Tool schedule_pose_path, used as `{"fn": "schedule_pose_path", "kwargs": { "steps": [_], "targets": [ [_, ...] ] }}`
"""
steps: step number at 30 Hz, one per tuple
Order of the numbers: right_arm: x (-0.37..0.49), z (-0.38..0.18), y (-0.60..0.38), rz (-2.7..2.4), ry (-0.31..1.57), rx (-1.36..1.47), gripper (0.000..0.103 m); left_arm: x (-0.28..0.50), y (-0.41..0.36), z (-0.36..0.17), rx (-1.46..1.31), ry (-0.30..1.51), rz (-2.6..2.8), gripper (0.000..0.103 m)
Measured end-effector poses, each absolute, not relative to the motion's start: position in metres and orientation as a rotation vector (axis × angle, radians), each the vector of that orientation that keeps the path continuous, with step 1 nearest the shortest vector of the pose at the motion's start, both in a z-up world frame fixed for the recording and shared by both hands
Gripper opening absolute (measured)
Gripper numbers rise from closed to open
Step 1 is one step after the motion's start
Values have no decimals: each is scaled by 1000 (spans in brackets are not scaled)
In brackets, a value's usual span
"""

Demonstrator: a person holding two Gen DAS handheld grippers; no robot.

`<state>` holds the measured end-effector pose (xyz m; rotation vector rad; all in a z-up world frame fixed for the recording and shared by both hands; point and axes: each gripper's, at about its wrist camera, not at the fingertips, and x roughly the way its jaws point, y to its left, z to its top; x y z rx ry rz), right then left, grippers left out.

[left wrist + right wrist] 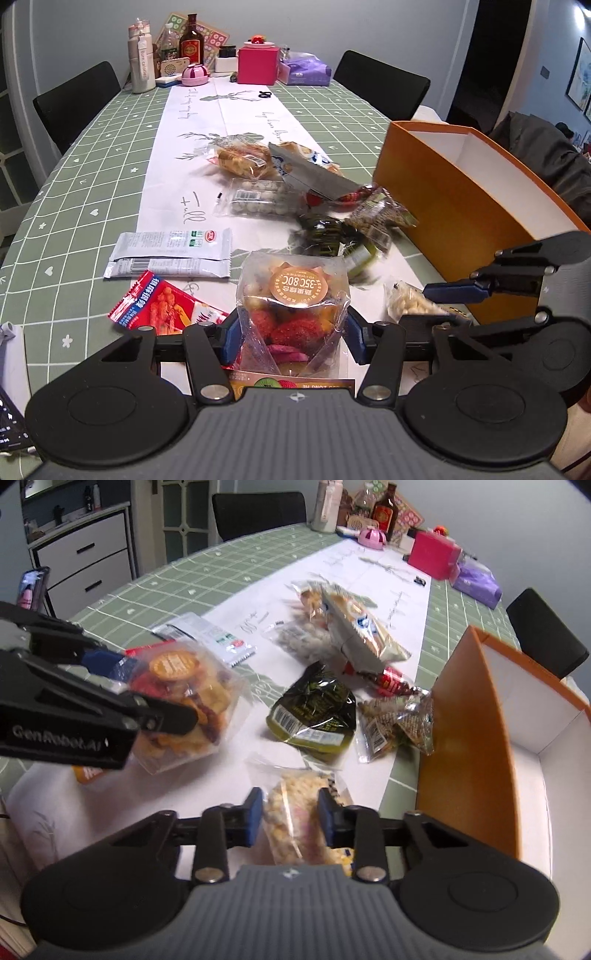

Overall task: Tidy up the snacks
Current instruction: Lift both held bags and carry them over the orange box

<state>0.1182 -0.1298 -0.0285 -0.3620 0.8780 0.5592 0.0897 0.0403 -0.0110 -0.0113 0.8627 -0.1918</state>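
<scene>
Snack bags (295,827) half-hidden behind grippers

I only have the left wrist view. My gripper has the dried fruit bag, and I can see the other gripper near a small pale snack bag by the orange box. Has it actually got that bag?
Observer: Yes. In the right wrist view the right gripper has its blue pads pressed on the pale puffed-snack bag.
Operator: Is the orange box empty near that end?
Observer: The part of the orange box that shows there has a bare white floor; nothing lies in it.
Operator: Anything on my far left?
Observer: A phone on a stand, before white drawers.
</scene>
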Motion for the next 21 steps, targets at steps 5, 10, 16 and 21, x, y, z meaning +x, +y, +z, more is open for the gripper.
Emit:
{"fn": "schedule_pose_path", "kwargs": {
  "steps": [5,10,16,21],
  "targets": [
    [115,-12,-138,597,894,-330,24,85,39,-5,-3,864,-204,62],
    [113,3,-144,632,918,-314,24,83,37,2,46,896,-235,62],
    [113,27,-149,675,919,-294,23,82,30,20,119,921,-274,61],
    [112,58,-156,685,865,-304,23,85,27,45,154,904,-274,61]
  ]
}}
